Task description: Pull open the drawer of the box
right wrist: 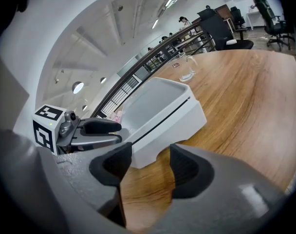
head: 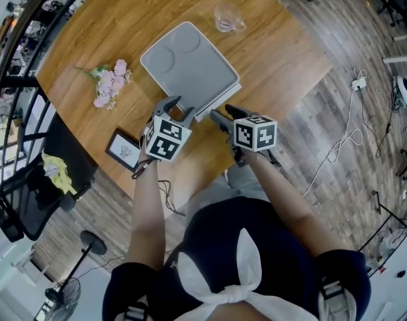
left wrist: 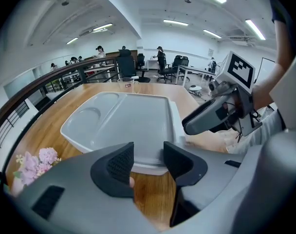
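Observation:
A white box (head: pixel 190 65) with a moulded tray-like top sits on the round wooden table (head: pixel 277 59). Its drawer front (right wrist: pixel 172 123) faces me, marked off by a dark seam under the lid. My left gripper (head: pixel 179 110) hovers at the box's near left corner, open and empty; in its own view the box's edge (left wrist: pixel 143 167) lies just beyond the jaws. My right gripper (head: pixel 220 117) stands open just short of the box's near right corner, apart from it, holding nothing. Each gripper shows in the other's view: the right one (left wrist: pixel 211 117) and the left one (right wrist: pixel 97 130).
A clear glass cup (head: pixel 228 19) stands behind the box. Pink flowers (head: pixel 111 84) lie to the left, and a small black framed card (head: pixel 125 150) sits near the table's front edge. A chair with a yellow cloth (head: pixel 56 172) stands left of the table, with cables (head: pixel 344 139) on the floor at the right.

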